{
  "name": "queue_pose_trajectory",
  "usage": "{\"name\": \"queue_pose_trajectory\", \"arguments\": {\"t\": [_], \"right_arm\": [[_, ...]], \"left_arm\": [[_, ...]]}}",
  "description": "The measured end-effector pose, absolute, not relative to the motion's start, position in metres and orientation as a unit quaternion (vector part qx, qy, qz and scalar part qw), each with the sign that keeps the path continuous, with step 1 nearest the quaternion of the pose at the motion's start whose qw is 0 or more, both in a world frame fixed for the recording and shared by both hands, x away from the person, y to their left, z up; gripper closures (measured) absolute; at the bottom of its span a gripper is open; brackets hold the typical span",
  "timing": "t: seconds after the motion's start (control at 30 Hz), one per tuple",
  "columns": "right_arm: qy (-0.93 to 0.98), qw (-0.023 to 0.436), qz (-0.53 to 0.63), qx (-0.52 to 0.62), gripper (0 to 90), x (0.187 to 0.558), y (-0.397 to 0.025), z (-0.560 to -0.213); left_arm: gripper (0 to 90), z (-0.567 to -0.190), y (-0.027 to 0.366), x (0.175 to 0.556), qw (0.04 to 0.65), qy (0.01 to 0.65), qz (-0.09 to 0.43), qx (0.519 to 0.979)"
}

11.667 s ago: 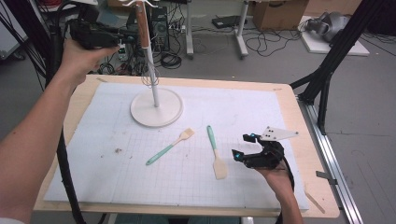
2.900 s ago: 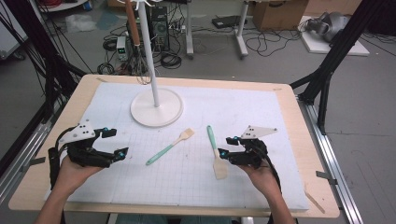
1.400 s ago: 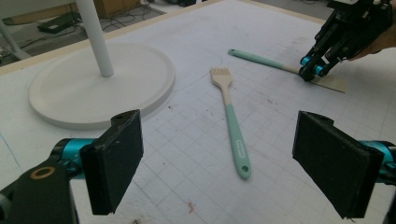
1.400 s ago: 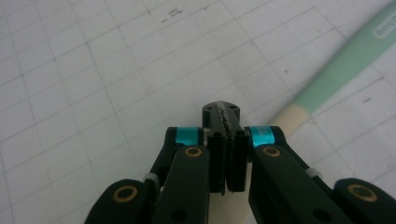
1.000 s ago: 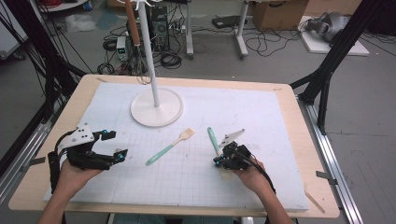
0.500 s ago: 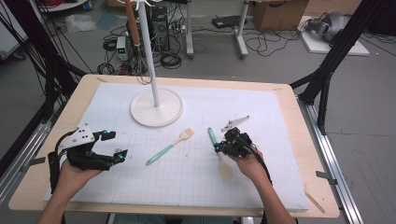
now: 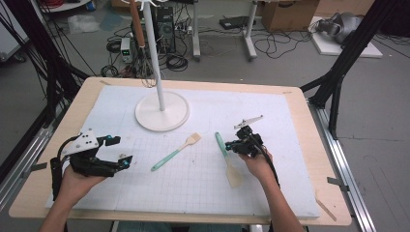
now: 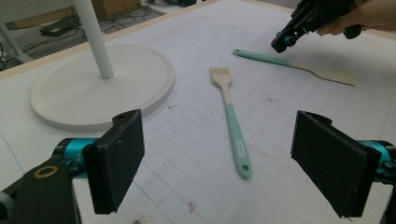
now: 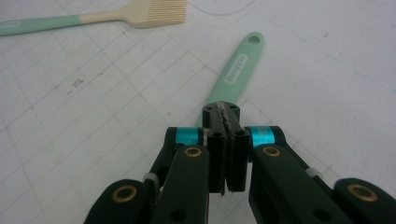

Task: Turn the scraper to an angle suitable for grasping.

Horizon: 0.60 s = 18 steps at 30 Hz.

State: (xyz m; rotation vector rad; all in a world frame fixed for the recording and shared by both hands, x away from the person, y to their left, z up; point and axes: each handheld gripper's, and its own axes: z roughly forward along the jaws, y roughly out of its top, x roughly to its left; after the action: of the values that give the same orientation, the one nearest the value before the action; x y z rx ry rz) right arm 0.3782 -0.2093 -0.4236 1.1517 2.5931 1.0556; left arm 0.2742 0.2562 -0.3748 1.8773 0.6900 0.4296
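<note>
Worktop (image 7: 300, 193): wooden board under a white gridded mat.

Stand (image 7: 162, 111): white round base with upright pole, at 11 o'clock of the mat's centre. A brown-handled utensil (image 7: 138, 29) hangs near the pole's top; its lower end is hard to make out against the floor cables.

Brush (image 7: 175, 151): mint handle, cream bristles, flat at mid-mat, bristle end toward 1 o'clock. Nothing lies between it and either gripper.

Spatula (image 7: 227, 158): mint handle, cream blade, flat on the mat at 3 o'clock of the brush, handle toward 12 o'clock.

Right gripper (image 7: 238, 144): jaws pressed together, closed on nothing, tips just above the spatula handle, coming from 3 o'clock. In the right gripper view the jaws cover the middle of the handle (image 9: 236, 70); whether they touch it cannot be told.

Left gripper (image 7: 116, 152): jaws wide apart, empty, near the 9 o'clock edge, pointing toward the brush, well apart from it.
</note>
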Motion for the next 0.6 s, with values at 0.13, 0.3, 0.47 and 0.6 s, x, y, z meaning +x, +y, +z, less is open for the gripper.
{"name": "queue_pose_trajectory", "arguments": {"t": [0.13,0.3,0.47,0.6], "right_arm": [[0.853,0.063,0.346,0.385,89.5,0.381,-0.208,-0.426],[0.855,0.064,0.338,0.387,89.4,0.383,-0.204,-0.431],[0.855,0.063,0.336,0.39,89.4,0.384,-0.202,-0.434],[0.855,0.06,0.339,0.388,89.4,0.384,-0.2,-0.434]], "left_arm": [[17.7,-0.375,0.255,0.274,0.519,0.287,0.179,0.785],[17.8,-0.376,0.255,0.274,0.517,0.285,0.18,0.787],[17.9,-0.377,0.254,0.274,0.515,0.285,0.178,0.789],[17.9,-0.377,0.256,0.274,0.517,0.286,0.176,0.787]]}}
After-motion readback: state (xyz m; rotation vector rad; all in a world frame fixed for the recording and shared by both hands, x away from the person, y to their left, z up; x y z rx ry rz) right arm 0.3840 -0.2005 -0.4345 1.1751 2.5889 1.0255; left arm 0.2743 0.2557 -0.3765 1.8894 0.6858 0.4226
